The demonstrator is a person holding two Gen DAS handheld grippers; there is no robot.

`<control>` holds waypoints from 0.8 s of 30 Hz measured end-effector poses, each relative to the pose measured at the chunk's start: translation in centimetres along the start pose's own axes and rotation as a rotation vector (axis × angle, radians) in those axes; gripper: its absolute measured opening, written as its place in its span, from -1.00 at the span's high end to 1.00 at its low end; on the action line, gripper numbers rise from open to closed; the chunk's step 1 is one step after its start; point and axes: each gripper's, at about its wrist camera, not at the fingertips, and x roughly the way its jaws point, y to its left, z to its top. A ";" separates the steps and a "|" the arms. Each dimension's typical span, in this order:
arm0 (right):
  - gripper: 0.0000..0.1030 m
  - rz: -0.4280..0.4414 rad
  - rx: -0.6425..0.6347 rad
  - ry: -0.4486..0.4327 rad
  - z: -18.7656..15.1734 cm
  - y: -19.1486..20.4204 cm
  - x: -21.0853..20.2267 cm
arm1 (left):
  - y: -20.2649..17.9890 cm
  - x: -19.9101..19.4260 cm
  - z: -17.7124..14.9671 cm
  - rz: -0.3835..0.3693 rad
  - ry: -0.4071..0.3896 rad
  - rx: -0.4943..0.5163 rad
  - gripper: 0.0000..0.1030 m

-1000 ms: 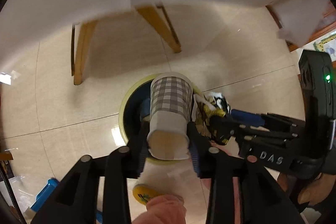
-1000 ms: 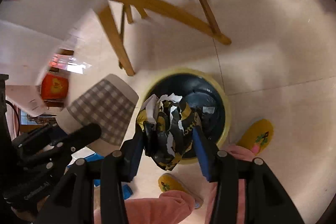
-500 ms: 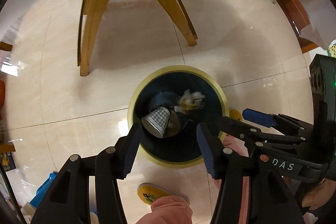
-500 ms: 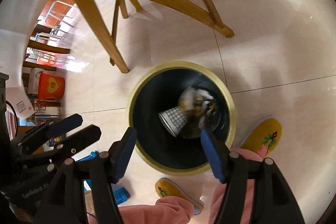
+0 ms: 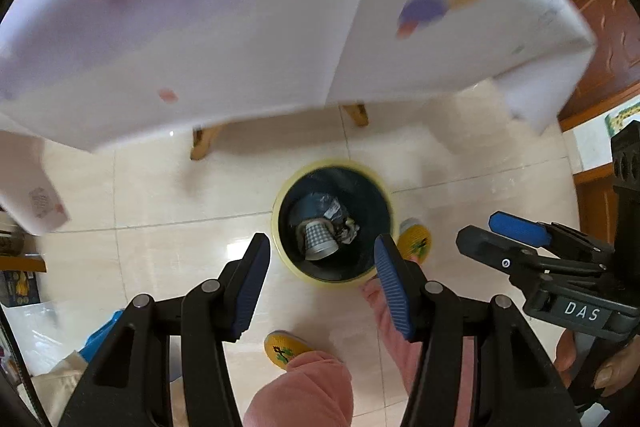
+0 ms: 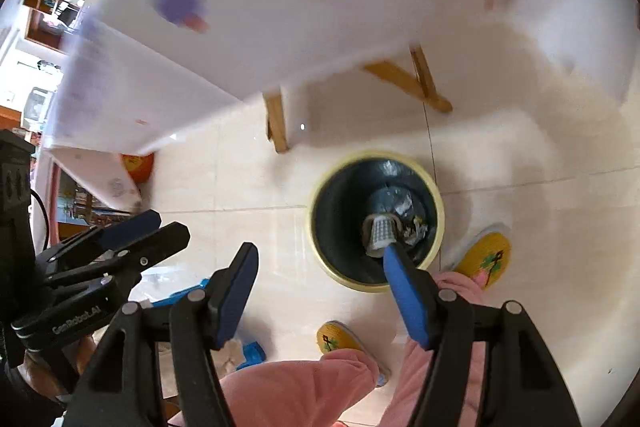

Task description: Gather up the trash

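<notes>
A: So, are the grippers carrying anything?

B: No. The left gripper (image 5: 320,279) stands with its jaws apart and empty, and the right gripper (image 6: 320,287) is spread wide too, touching nothing.

A: Where's the trash?

B: Down in the yellow-rimmed bin (image 5: 334,163) on the tiled floor (image 5: 160,195): a checked paper cup (image 5: 318,243) lies on its side beside a crumpled wrapper (image 5: 346,231).

A: Anything unclear?

B: The white tablecloth (image 5: 240,27) is smeared with blur; its coloured patches can't be read. It hides all but the table legs (image 6: 276,123). Pink trouser legs (image 6: 296,387) and yellow slippers (image 6: 486,259) are partly cut off.
</notes>
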 end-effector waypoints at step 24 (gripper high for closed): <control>-0.28 -0.058 -0.206 -0.365 10.1 13.2 -21.0 | 1.6 -26.3 10.4 0.116 -0.468 0.009 -0.11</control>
